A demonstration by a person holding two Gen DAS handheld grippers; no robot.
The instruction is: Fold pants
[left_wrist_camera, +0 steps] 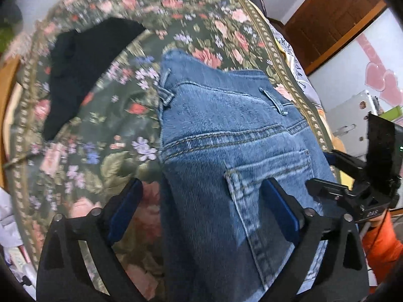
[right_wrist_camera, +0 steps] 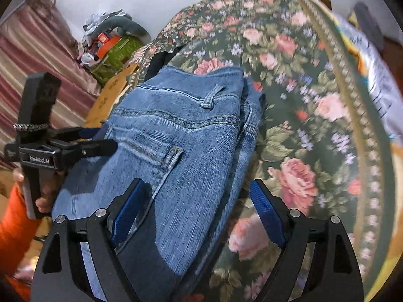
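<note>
While blue jeans (left_wrist_camera: 226, 151) lie folded lengthwise on a floral bedspread (left_wrist_camera: 113, 130), seat and back pocket facing up, the left gripper (left_wrist_camera: 201, 209) and right gripper (right_wrist_camera: 199, 206) hover over them with jaws spread wide, holding nothing. Each straddles one long edge of the denim, and each tool shows in the other's view. A black garment (left_wrist_camera: 83, 65) lies apart near the bedspread's far-left edge.
</note>
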